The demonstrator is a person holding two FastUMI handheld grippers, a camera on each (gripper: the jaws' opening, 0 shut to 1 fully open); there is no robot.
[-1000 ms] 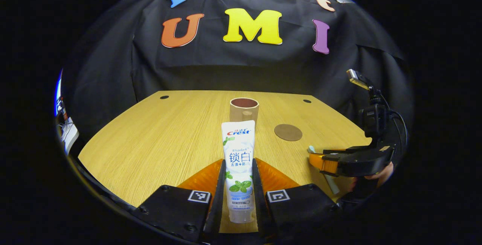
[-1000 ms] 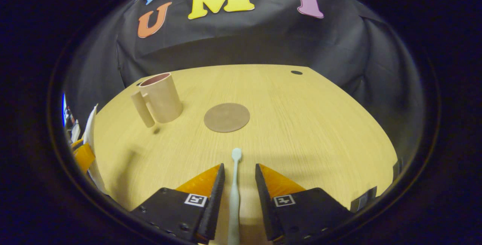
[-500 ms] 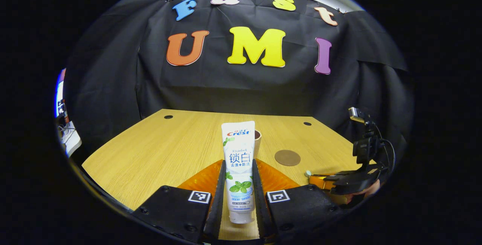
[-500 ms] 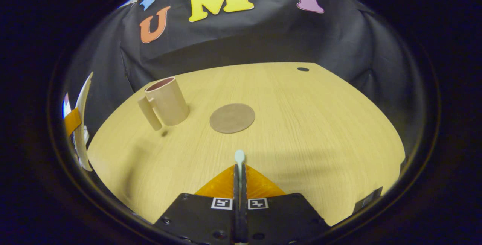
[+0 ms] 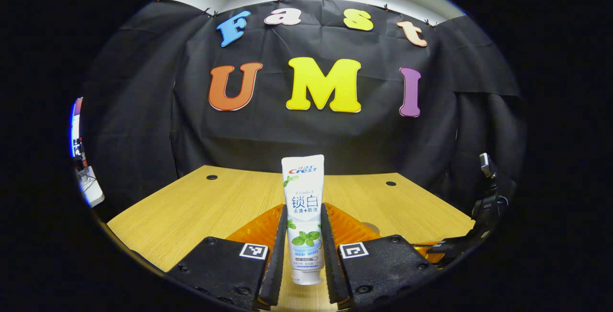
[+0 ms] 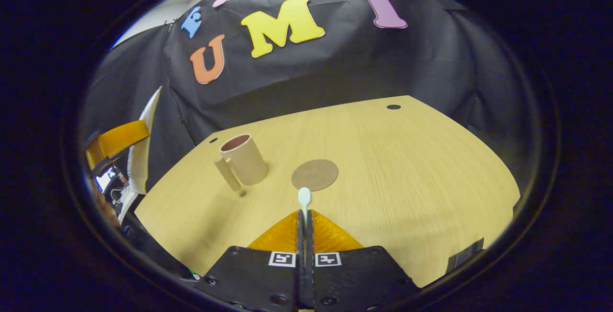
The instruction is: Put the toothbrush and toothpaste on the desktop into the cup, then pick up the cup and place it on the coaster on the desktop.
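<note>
The left gripper (image 5: 302,235) was clamped on the white plastic toothpaste tube (image 5: 303,206), both fingers pressing its flat sides, the tube standing with its long axis up and its cap end at the bottom between the fingers. The right gripper (image 6: 305,235) was pinched almost fully together on the thin pale-green toothbrush (image 6: 304,199), whose long axis ran straight out along the fingers, brush head foremost and clear of the light wooden desktop (image 6: 407,168).

In the right gripper view, the tan cylindrical cup (image 6: 243,158) with a side handle stood upright, mouth open upward, ahead of that gripper and off to its left; the round brown coaster (image 6: 314,174) lay flat just beside the cup, nearly dead ahead, bare. The left gripper with its tube showed at that view's far left, held high and well apart from the cup.

Judging from this, either load had to be carried over the cup's mouth and tipped end-down; the toothbrush pointed past the cup's right side, so it would need a leftward swing.
</note>
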